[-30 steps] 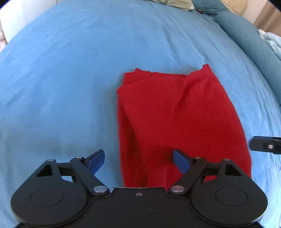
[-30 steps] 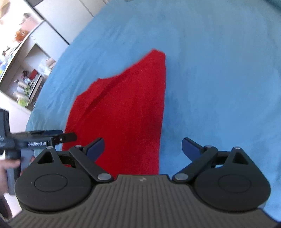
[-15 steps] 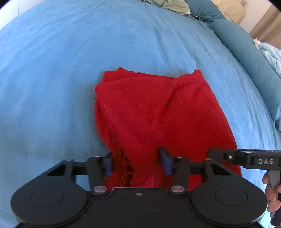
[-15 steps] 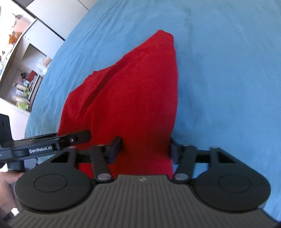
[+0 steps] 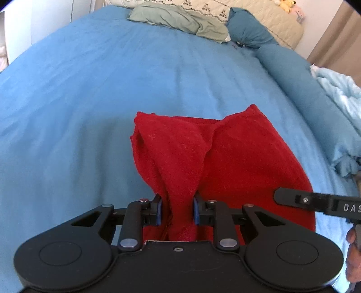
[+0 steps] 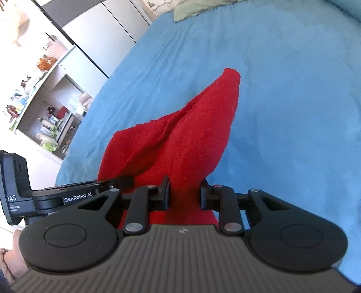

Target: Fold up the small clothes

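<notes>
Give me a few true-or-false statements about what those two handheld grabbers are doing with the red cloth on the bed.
1. The left gripper has its fingers closed on the red garment. True.
2. The right gripper is open and hovers clear of the cloth. False: it is also clamped on the red fabric.
3. The garment lies on a blue bedspread. True.
4. The garment lies perfectly flat. False: it bunches up into ridges toward both grippers.
5. A green crumpled cloth sits at the far end of the bed. True.
</notes>
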`<state>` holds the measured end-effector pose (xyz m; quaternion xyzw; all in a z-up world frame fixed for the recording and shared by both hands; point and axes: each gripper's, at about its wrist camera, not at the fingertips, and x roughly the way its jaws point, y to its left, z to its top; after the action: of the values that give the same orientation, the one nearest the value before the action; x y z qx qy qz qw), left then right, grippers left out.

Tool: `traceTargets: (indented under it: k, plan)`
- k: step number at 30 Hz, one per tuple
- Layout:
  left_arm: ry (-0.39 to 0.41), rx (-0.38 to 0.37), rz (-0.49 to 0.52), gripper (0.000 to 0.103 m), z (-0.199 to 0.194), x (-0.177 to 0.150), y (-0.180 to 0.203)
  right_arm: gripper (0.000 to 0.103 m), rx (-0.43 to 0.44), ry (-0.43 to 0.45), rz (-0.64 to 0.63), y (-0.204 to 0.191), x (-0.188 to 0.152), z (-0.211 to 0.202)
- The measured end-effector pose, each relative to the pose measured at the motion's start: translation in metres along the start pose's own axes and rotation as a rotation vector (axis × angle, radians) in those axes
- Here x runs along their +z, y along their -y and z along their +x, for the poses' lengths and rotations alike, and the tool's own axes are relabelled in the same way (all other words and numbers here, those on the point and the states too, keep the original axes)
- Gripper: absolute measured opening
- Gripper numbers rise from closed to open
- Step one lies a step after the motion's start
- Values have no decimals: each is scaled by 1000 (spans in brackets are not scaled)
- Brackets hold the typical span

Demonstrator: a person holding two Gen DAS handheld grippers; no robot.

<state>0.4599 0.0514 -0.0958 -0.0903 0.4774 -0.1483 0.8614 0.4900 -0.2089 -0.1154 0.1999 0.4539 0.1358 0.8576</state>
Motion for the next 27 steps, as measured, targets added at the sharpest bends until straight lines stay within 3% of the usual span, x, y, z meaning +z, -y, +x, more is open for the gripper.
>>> traceTargets:
  k: [5,11,13,15,17,19,23,27]
  plan:
    - [-33,-22,-2,27,-5,-53,56,40,-66,4,19,26,-43,-66]
    - [-54,30,70,26,24,-102,94,42,-137,-15,67,81,-108,-85]
    - [-23,74,118,36,23,-106,101,51,-150,-14,63,94,-121,-84]
    - [-5,120,161,65,17,-110,103,63,-186,2,63,99,-126,-89]
    - [19,170,190,82,8,-114,102,90,-213,41,43,98,-128,-101]
    - [37,205,199,83,0,-117,96,98,-253,88,21,97,-130,-114]
    - [35,247,186,83,-2,-129,78,98,-283,83,-15,98,-135,-116]
    - [39,279,193,85,21,-148,67,98,-338,74,-76,105,-148,-97]
